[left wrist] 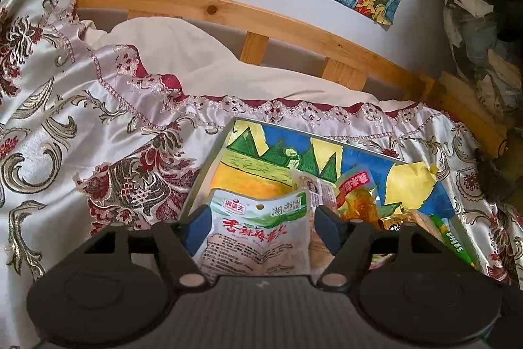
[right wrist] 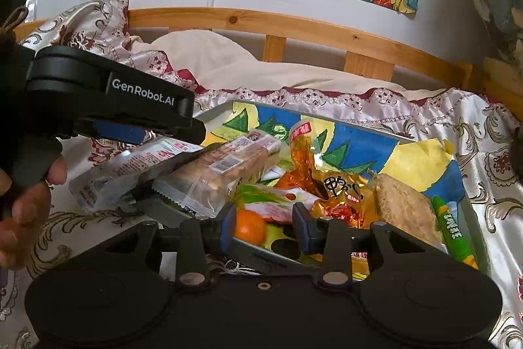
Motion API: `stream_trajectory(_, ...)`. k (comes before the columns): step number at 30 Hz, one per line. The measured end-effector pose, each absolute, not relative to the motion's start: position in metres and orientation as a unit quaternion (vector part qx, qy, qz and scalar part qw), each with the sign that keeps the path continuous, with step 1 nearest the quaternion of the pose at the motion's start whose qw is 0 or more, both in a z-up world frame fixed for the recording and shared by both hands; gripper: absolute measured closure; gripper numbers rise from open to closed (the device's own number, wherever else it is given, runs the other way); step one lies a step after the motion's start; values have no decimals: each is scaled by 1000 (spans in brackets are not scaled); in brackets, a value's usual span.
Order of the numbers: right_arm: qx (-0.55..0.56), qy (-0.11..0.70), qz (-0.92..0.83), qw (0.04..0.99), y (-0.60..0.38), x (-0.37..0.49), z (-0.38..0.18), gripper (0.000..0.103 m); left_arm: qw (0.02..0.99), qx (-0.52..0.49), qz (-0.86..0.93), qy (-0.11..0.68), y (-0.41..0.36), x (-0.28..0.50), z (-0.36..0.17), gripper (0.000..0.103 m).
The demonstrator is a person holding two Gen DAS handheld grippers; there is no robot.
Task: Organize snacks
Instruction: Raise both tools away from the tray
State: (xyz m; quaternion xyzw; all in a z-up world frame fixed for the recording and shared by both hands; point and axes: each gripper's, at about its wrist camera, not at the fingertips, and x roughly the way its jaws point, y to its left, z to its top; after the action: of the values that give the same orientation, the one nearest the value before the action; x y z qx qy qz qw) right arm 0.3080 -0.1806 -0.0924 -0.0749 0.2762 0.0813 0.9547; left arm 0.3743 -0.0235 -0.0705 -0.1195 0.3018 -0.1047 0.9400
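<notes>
Snacks fill a shallow tray (right wrist: pixel 385 134) lined with a bright drawing, set on the patterned bedspread (left wrist: pixel 81 120): a white pouch (left wrist: pixel 258 237) with red lettering lies between the left gripper (left wrist: pixel 261 228)'s spread jaws, which seem clear of it, over the tray's near-left corner (beside a wrapped cake bar (right wrist: pixel 225 165)). The right gripper (right wrist: pixel 264 228) stands partly open over the near rim, around a small orange (right wrist: pixel 250 226) and a pink packet without pressing either. The pouches look light, crinkly and slippery, best pinched at a flat sealed edge, the orange gently across its middle.

Bedroom — wooden bed frame (left wrist: pixel 228 8), bedspread (left wrist: pixel 81 107)
</notes>
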Motion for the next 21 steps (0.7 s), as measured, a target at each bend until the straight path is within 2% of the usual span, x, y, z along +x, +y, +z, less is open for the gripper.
stream_trajectory(1,-73,273,81,956,-181,307,-90,56,941,-119,-104,300,-24,373,-69,25)
stream_trajectory(3,-70,264,76,959,-182,303,-85,44,942,-118,-105,296,-25,369,-64,22)
stream_trajectory(7,-49,252,66,964,-186,298,-71,33,945,-125,-103,284,-23,361,-52,16)
stream_trajectory(9,-43,243,58,967,-187,293,-63,25,945,-134,-102,281,-21,357,-44,15)
stream_trajectory(15,-18,213,41,976,-197,280,-35,14,951,-149,-105,252,-17,338,-17,5)
stream_trajectory(19,-4,193,32,981,-205,271,-17,8,956,-139,-106,237,-18,326,-1,2)
stream_trajectory(21,2,184,22,983,-210,266,-9,2,956,-141,-106,233,-18,321,4,1)
